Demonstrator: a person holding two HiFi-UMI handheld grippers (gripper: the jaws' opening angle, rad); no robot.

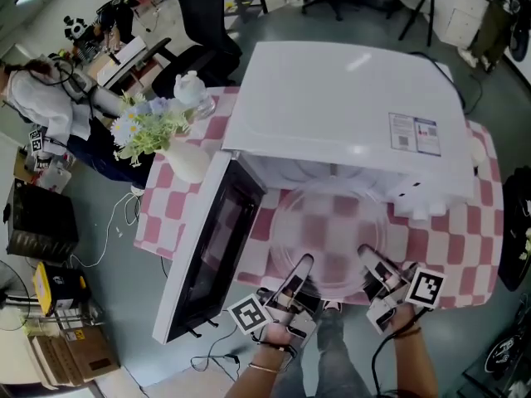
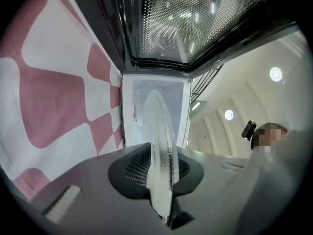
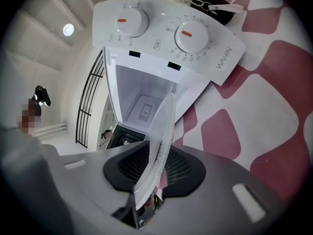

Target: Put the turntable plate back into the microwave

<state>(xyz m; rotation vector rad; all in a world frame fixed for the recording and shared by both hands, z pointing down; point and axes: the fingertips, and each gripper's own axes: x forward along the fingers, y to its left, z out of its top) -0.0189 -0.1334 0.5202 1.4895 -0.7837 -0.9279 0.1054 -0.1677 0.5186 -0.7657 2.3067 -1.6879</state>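
Observation:
The white microwave [image 1: 348,114] stands on the pink-checked table [image 1: 477,239], its door [image 1: 211,247] swung wide to the left. The clear glass turntable plate [image 1: 328,222] hangs level just in front of the open cavity. My left gripper [image 1: 300,264] is shut on its near-left rim and my right gripper [image 1: 367,257] on its near-right rim. In the left gripper view the plate [image 2: 160,141] runs edge-on from between the jaws toward the cavity [image 2: 133,109], under the door's mesh window [image 2: 195,18]. In the right gripper view the plate [image 3: 160,141] points at the cavity [image 3: 142,99], beside the two-knob control panel [image 3: 161,33].
A white vase of daisies [image 1: 158,135] stands at the table's back left corner, beside the door hinge side. A seated person [image 1: 50,98] is at the far left. Boxes and cables [image 1: 58,305] lie on the floor to the left. Dark items [image 3: 210,9] lie behind the microwave.

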